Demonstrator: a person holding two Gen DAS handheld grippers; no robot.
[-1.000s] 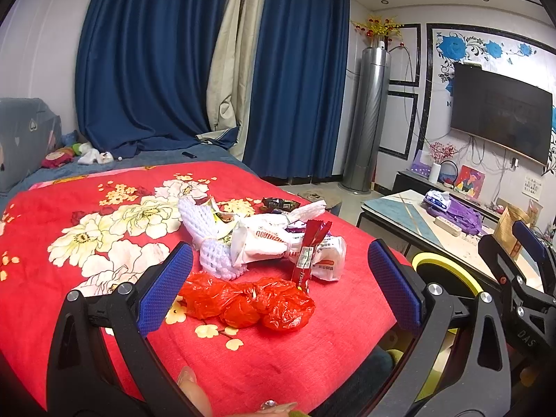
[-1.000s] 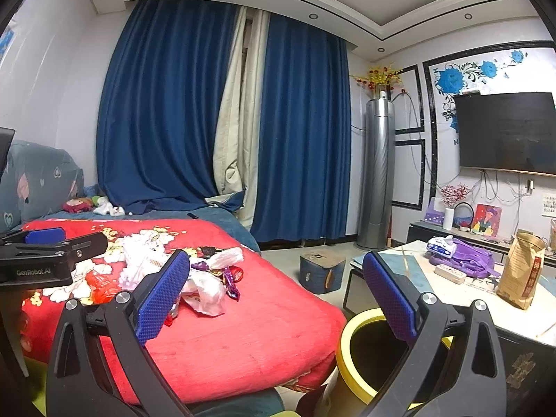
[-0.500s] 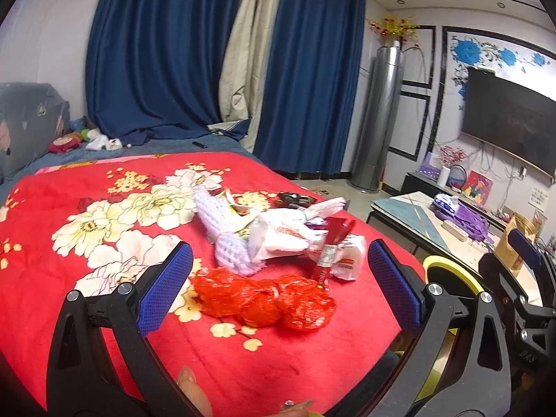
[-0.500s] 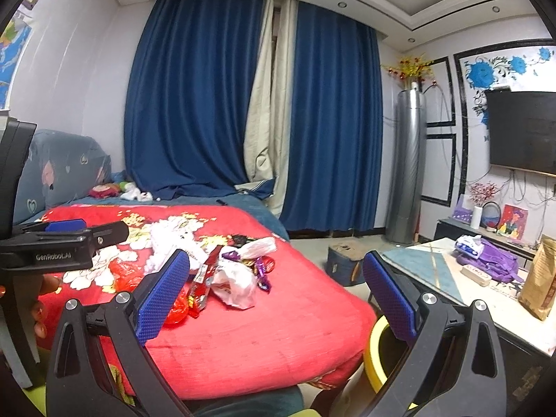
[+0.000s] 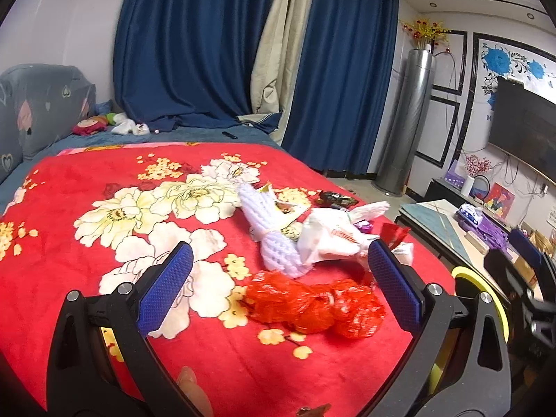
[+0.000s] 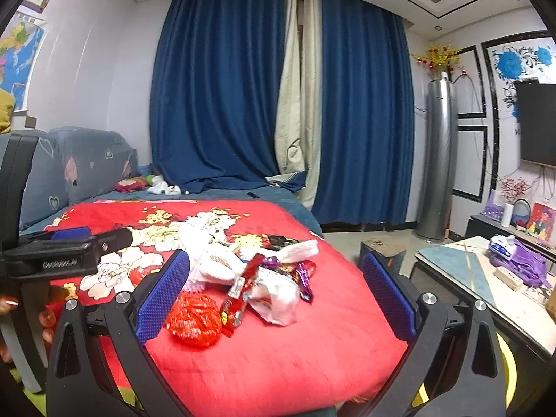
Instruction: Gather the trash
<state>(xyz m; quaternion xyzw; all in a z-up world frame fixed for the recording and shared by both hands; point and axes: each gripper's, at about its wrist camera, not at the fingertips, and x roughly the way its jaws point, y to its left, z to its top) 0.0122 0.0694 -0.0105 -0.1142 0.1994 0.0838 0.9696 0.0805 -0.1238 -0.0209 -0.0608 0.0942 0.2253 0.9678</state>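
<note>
A heap of trash lies on the red flowered bedspread point(image 5: 104, 278) near the bed's right edge. It holds a crumpled red plastic bag point(image 5: 316, 304) point(image 6: 194, 319), white foam fruit netting point(image 5: 271, 239), white wrappers point(image 5: 330, 239) point(image 6: 274, 295), a red snack packet point(image 6: 243, 288) and purple candy wrappers point(image 6: 302, 274). My left gripper point(image 5: 278, 288) is open, with the red bag between and just beyond its blue pads. My right gripper point(image 6: 274, 299) is open too, hovering before the heap. A yellow-rimmed bin point(image 5: 479, 299) stands beside the bed on the right.
Blue curtains point(image 6: 226, 104) hang behind the bed. A low table point(image 6: 486, 285) with a purple bag point(image 6: 521, 264) stands to the right, a tall grey appliance point(image 6: 438, 160) beyond it. A small box point(image 6: 382, 246) sits on the floor. Soft toys point(image 5: 104, 125) lie at the bed's head.
Both grippers have swung left toward the heap and come closer to it; the right view now faces the bed, with the bin nearly out of it. Both stay open.
</note>
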